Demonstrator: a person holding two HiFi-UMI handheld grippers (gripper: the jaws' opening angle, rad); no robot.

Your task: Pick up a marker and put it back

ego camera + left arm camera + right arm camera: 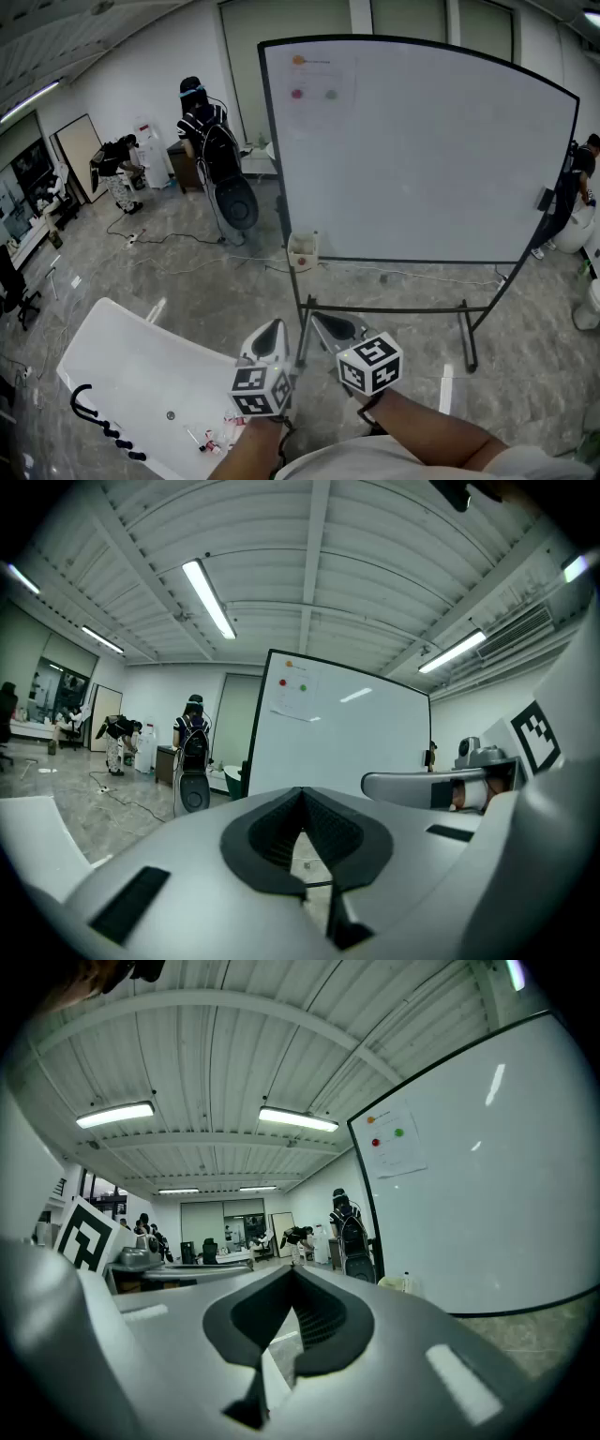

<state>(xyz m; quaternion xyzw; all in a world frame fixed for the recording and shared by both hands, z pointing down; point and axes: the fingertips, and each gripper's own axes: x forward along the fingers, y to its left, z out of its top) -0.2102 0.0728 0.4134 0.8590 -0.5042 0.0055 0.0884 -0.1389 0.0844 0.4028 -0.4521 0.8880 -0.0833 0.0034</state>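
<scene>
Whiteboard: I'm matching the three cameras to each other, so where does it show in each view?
Head view: whiteboard fills the upper centre and right.
Left gripper view: whiteboard stands in the centre of the picture.
Right gripper view: whiteboard fills the right side.
Shared landmark: the sheet with coloured dots at its top left corner shows in all three.

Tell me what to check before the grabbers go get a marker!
1. Left gripper empty: ok, nothing between its jaws.
2. Right gripper empty: ok, nothing there either.
3. Jaws apart, ready to grab: not ok, both grippers are shut.
4. Marker spotted: cannot tell; the small box at the whiteboard's lower corner might hold one.
5. Facing the whiteboard: ok, it stands straight ahead.
</scene>
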